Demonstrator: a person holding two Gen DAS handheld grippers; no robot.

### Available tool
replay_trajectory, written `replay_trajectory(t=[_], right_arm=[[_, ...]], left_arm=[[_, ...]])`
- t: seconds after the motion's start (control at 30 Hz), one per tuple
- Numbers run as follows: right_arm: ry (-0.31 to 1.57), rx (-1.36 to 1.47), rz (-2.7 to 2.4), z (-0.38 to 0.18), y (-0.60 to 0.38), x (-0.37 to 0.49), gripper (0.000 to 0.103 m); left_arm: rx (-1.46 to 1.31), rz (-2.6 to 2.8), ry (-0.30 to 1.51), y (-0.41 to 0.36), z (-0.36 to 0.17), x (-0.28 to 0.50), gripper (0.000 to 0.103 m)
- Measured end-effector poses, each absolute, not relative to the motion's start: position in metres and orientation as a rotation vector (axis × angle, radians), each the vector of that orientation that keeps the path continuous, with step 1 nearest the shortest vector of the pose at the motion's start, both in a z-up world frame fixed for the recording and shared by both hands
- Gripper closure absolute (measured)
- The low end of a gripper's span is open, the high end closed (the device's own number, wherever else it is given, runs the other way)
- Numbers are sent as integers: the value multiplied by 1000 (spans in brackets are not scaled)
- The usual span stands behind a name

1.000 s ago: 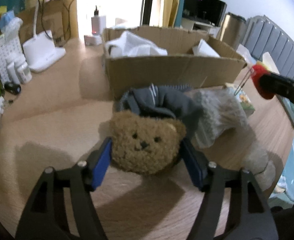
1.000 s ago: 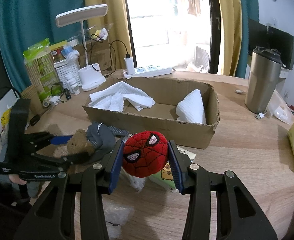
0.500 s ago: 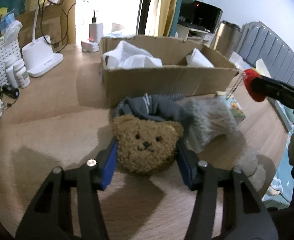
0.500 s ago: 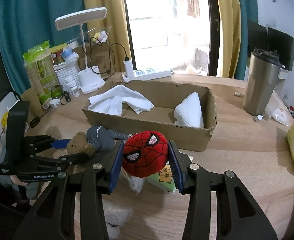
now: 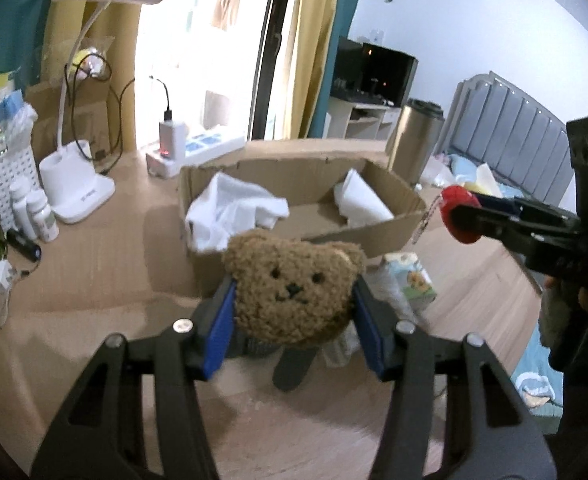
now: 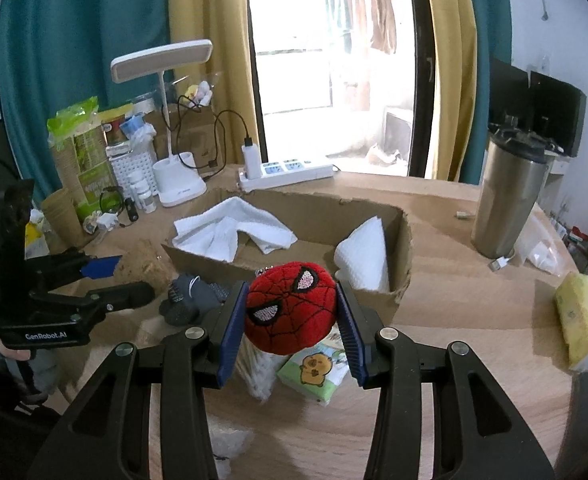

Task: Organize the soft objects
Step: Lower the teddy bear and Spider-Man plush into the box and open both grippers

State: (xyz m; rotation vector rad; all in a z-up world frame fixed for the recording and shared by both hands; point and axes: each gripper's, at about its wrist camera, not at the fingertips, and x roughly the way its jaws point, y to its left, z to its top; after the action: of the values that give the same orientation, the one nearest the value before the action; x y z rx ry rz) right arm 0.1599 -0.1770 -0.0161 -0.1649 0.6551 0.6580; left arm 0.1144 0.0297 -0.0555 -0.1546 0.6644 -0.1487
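Note:
A brown teddy bear (image 5: pixel 294 288) hangs above the wooden table, my left gripper (image 5: pixel 294 320) shut on its head. Its grey clothes (image 6: pixel 194 296) dangle below. In the right wrist view the bear (image 6: pixel 144 266) shows at the left, near the front left corner of the cardboard box (image 6: pixel 314 204). My right gripper (image 6: pixel 290 328) is shut on a round red spider-mask plush (image 6: pixel 290 312), held in front of the box's near wall. The left wrist view shows that plush (image 5: pixel 460 216) at the right. Inside the box (image 5: pixel 278 164) lie a white towel (image 5: pixel 230 212) and a folded white cloth (image 5: pixel 358 200).
A tissue pack (image 6: pixel 318 368) and a clear plastic bag lie on the table below the grippers. A steel tumbler (image 6: pixel 510 200) stands at the right, a yellow pack (image 6: pixel 578 320) beyond it. A desk lamp (image 6: pixel 178 188), power strip (image 6: pixel 290 168) and bottles crowd the back left.
My left gripper closed on the bear's head and lifted it off the table, up toward the box. The right gripper kept still with the red plush.

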Motion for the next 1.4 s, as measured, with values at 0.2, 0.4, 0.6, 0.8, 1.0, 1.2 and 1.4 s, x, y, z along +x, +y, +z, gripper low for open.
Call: replay_trajectory(t=[0.2,0.4,0.6,0.8,1.0,1.2,1.4], right_arm=[[634,-164,641,-6,-185,166,57],[617,-153,633,0,-190,175,57],[607,-142,632,1,-193,185,57],[607,-132,626,-1,-194,197,57],[627,-127,617,-9,-193,211,57],[647,-123,615,-16,-189,225,57],[675,-120,616,-27,-185,238,57]], left_arm=[[-173,-150,630,31,-44,122,46],[-171,-151,607,30,-37,132,46],[-171,-146,599,32,-35,145,45],[-174,-131,605,37,-38,159,45],[-183,-123,621,42,-46,169,45],[-187,-127,642,44,-55,183,45],[-194,-128,673,44,-68,197,45]])
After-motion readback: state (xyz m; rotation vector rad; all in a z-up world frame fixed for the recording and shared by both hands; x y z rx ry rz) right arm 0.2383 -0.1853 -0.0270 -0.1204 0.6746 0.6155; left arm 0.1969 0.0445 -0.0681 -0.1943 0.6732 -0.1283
